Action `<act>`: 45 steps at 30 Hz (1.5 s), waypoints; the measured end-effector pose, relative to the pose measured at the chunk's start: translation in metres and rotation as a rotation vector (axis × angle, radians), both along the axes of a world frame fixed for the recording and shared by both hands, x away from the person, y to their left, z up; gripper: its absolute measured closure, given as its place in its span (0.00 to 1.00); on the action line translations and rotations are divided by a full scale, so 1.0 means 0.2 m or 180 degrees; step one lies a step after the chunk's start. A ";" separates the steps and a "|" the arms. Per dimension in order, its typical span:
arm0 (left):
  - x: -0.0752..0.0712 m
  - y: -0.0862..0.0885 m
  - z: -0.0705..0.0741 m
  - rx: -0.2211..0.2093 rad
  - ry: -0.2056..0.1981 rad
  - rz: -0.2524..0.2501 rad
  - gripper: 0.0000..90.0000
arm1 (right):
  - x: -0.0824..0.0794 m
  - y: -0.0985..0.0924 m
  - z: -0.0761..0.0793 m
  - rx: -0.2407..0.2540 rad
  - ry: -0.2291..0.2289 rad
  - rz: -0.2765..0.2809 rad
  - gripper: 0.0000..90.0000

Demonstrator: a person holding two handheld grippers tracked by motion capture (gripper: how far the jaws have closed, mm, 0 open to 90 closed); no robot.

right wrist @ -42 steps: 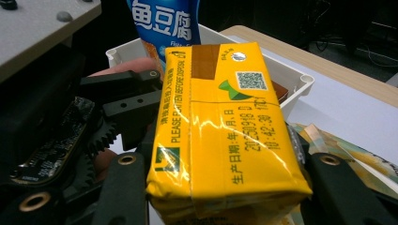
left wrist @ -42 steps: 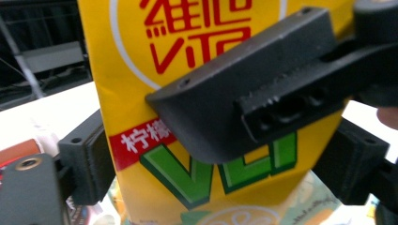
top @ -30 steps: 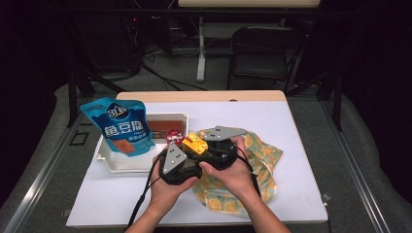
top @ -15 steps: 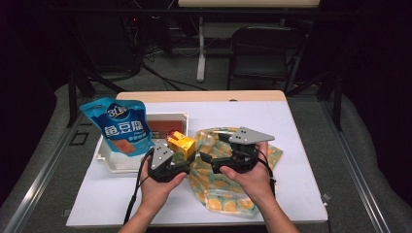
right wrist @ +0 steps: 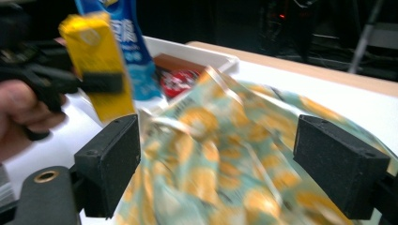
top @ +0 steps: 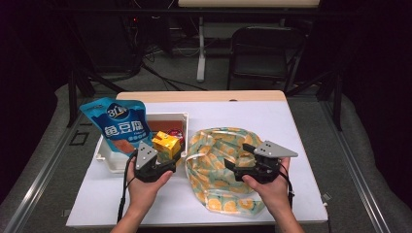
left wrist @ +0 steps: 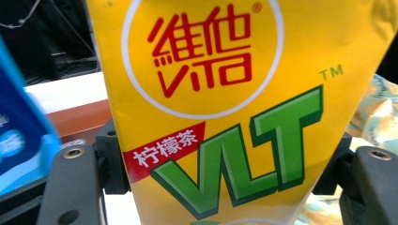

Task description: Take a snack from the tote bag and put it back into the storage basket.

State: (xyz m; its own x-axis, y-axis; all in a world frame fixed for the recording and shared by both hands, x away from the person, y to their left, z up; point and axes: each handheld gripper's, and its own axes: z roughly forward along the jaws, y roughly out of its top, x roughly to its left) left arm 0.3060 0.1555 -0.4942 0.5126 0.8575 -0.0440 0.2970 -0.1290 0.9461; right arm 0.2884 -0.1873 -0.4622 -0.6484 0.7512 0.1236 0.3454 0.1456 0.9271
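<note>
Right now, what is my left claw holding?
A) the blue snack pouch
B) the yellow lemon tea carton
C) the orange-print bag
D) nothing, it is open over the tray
B: the left claw is shut on the yellow lemon tea carton, its black jaws pressing both sides of it, while the blue snack pouch leans in the white tray.

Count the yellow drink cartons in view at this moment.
1: the yellow lemon tea carton is clamped in the left gripper, at the white bin's front edge. Others may be hidden inside the patterned bag.
</note>
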 end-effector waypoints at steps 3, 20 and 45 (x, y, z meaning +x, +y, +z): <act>0.00 0.04 -0.01 -0.0010 0.0003 0.0044 0.32 | -0.02 -0.06 -0.04 0.0000 0.0002 -0.0111 0.17; 0.04 0.18 -0.07 -0.0073 0.0093 0.0376 0.32 | -0.12 -0.29 -0.21 -0.0048 0.0063 -0.0398 0.17; 0.16 0.06 -0.26 -0.0091 0.0344 0.0916 0.32 | -0.13 -0.41 -0.24 0.0084 0.0113 -0.0615 0.19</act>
